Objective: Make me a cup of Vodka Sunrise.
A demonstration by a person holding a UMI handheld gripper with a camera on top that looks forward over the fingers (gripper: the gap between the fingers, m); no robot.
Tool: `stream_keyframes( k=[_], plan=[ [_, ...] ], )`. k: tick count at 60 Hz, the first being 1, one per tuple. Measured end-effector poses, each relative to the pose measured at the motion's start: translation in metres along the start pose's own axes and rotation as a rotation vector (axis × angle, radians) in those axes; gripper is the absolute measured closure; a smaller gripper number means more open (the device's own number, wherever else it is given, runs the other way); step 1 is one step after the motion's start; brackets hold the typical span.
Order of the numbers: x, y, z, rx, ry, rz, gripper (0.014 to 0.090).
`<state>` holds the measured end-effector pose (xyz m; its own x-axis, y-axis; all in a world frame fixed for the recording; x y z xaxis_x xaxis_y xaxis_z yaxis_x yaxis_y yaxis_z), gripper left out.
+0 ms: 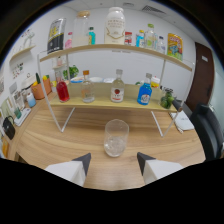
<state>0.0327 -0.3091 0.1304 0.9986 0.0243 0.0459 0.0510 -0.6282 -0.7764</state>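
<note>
A clear glass tumbler (pixel 116 138) stands upright on the wooden worktop (pixel 60 145), just ahead of the gripper (pixel 114 162) and roughly centred on the gap between its 2 fingers. It looks to hold ice at the bottom (hard to be sure). The jaws are spread wide, with nothing between them, and neither finger touches the glass.

Beyond the tumbler a white wire-legged shelf (pixel 105 102) carries the likely ingredients: a bottle of red liquid (pixel 62 89), a small clear bottle with an orange cap (pixel 87 88), a clear bottle with a red label (pixel 117 88) and a blue bottle (pixel 144 93). More bottles sit on the upper tier.

The tumbler is rigid, smooth and breakable, so it would probably slip under a light pinch and crack under a hard one; gripping mid-wall, across its width, seems safest. The bottles will be heavier and top-heavy when tilted, best taken around the body below the shoulder.

The gripper is held low and level, pointing straight at the shelf.
</note>
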Motion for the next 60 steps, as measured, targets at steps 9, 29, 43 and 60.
stream_keyframes(
  k=[9, 29, 43, 60],
  plan=[
    [0.004, 0.008, -0.008, 0.004, 0.022, -0.001, 0.0188],
    [-0.083, -0.006, -0.033, 0.128, -0.057, 0.033, 0.0191],
    [-0.147, -0.09, -0.003, 0.336, -0.115, 0.044, 0.0183],
    [-0.164, -0.166, 0.068, 0.419, -0.049, 0.044, 0.0186]
  ],
)
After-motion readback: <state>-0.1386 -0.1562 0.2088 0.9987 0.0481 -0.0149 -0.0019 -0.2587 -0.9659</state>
